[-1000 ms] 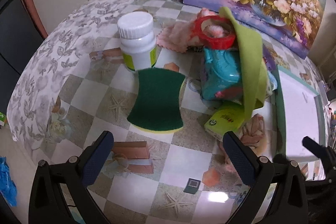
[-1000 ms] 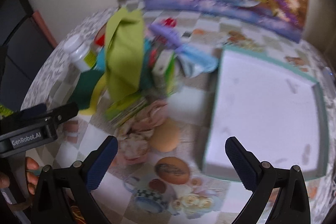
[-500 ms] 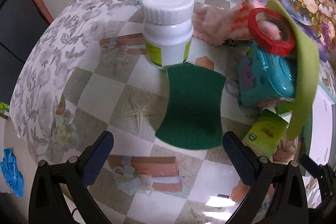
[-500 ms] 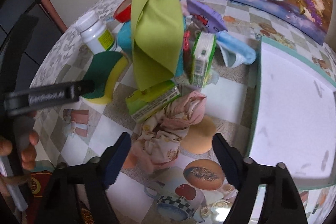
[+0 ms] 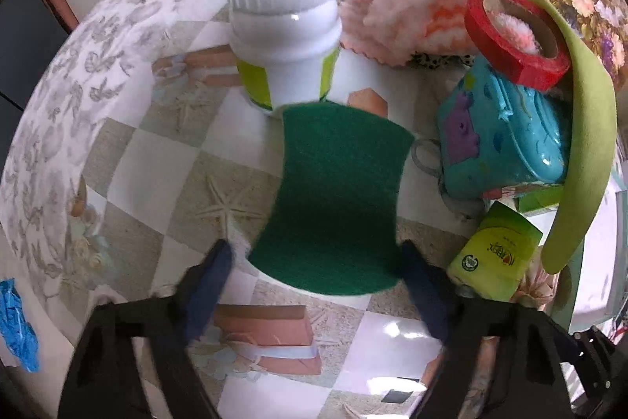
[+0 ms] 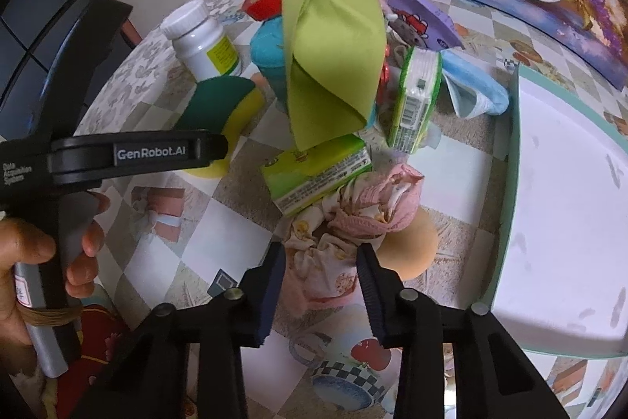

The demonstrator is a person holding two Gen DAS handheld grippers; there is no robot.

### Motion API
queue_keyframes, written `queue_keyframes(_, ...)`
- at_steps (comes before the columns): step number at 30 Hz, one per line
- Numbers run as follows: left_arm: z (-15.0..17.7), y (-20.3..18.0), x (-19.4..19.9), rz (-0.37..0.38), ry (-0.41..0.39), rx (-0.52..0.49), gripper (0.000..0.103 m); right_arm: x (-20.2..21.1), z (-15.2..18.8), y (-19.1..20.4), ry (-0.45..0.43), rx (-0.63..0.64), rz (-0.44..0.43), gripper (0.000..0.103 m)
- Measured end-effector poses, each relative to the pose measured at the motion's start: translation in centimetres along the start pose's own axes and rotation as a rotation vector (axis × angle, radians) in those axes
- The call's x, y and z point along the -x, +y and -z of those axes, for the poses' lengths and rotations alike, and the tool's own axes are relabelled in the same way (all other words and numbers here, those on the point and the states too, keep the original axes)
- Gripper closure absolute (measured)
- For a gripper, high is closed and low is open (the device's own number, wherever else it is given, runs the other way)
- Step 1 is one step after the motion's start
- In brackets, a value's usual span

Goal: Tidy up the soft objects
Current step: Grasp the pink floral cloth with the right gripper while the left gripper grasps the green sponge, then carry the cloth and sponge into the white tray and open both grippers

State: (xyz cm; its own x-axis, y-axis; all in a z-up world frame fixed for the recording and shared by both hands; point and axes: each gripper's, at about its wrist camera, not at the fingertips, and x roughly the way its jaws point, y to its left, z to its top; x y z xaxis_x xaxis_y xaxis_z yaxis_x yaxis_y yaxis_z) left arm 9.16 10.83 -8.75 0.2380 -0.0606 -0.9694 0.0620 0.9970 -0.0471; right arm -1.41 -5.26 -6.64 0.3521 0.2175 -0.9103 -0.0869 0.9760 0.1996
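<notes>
A green scouring sponge with a yellow underside [image 5: 337, 199] lies flat on the patterned table. My left gripper [image 5: 318, 262] straddles its near end, jaws closing in on its sides; it also shows in the right wrist view [image 6: 133, 154]. My right gripper [image 6: 320, 258] has its jaws closed around a crumpled pink and cream cloth [image 6: 353, 222]. A folded lime-green cloth [image 6: 329, 65] drapes over a teal toy case [image 5: 506, 140]. A fluffy pink and orange cloth [image 5: 412, 22] lies at the back.
A white pill bottle [image 5: 284, 22] stands just behind the sponge. A red tape roll [image 5: 514, 34] sits on the teal case. Green tissue packs [image 6: 318, 175] lie beside the cloth. A white tray with a mint rim [image 6: 506, 222] is on the right.
My left gripper moved forward and narrowed around the sponge. My right gripper swung left from the tray, came down over the pink cloth and closed on it.
</notes>
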Motion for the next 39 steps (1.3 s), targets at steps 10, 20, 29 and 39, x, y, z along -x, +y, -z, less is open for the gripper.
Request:
queue_keyframes(10, 1.5, 0.0, 0.4, -0.002, -0.011, -0.004, 0.033, -0.1, 0.1, -0.2, 0.007, -0.01, -0.046, 0.099)
queue_keyframes(20, 3.2, 0.5, 3.0, 0.01, -0.052, 0.013, 0.033, 2.8, 0.3, -1.7, -0.075, -0.059, -0.111, 0.101)
queue_keyframes(29, 4.1, 0.2, 8.9, 0.027, -0.153, 0.024, 0.033, 6.6, 0.4, -3.5, -0.196, -0.141, -0.185, 0.101)
queue_keyframes(39, 4.3, -2.5, 15.2, 0.056, -0.282, -0.048, 0.033, 10.6, 1.0, -5.8, -0.349, -0.219, -0.172, 0.101)
